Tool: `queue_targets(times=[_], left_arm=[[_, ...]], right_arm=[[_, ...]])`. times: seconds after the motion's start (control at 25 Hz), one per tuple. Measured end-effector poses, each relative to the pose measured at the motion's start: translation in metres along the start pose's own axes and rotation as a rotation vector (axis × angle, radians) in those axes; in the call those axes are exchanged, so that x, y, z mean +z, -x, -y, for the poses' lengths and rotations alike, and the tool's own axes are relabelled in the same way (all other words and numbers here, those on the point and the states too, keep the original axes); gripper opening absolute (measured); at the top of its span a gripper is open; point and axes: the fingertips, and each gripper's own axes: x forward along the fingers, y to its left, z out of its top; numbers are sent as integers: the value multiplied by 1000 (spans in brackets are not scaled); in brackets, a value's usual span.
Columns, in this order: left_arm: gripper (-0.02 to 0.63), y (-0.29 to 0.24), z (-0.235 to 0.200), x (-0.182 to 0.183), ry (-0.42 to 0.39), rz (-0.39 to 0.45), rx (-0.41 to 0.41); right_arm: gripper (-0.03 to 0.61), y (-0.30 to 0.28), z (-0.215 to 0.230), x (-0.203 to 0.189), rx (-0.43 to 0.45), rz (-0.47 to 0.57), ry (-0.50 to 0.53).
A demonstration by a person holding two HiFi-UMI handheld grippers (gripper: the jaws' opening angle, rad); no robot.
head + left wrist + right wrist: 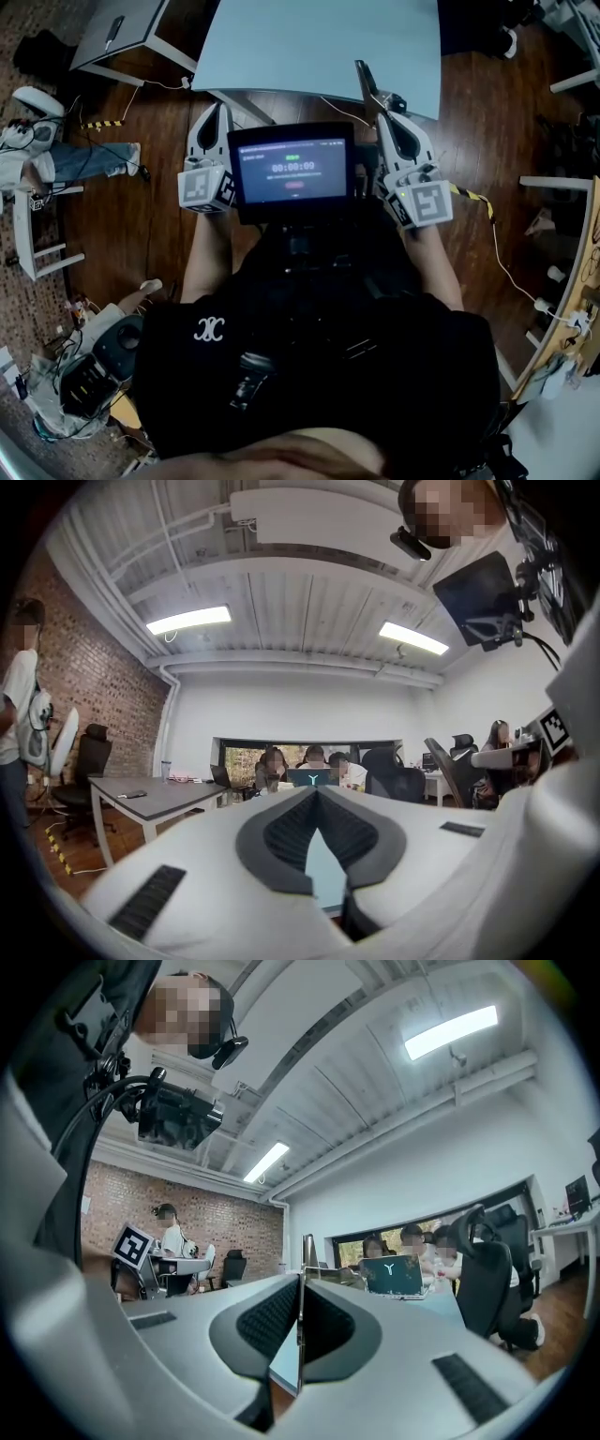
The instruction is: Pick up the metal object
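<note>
My right gripper is shut on a thin, flat, dark metal object, which sticks out past the jaw tips over the near edge of the light blue table. In the right gripper view the metal object stands edge-on as a narrow strip clamped between the two dark pads, and its top rises above the right gripper. My left gripper hangs level with it to the left, short of the table edge. In the left gripper view, my left gripper has its tips together and nothing between them.
A screen is mounted in front of the person's chest between the grippers. A grey table stands at the far left, and a white stool stands on the wooden floor among cables. Seated people and a laptop lie beyond.
</note>
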Motion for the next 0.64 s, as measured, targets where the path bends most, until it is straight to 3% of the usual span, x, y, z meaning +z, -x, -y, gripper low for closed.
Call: queue_targets(times=[0.16, 0.4, 0.64], left_arm=[[14, -4, -6, -2, -29, 8, -3], [14, 11, 12, 14, -7, 13, 19], [14, 4, -8, 2, -40, 26, 6]], right_arm=[[-18, -4, 6, -3, 2, -1, 35], [-18, 17, 9, 4, -10, -12, 41], [-18, 2, 4, -3, -13, -20, 40]])
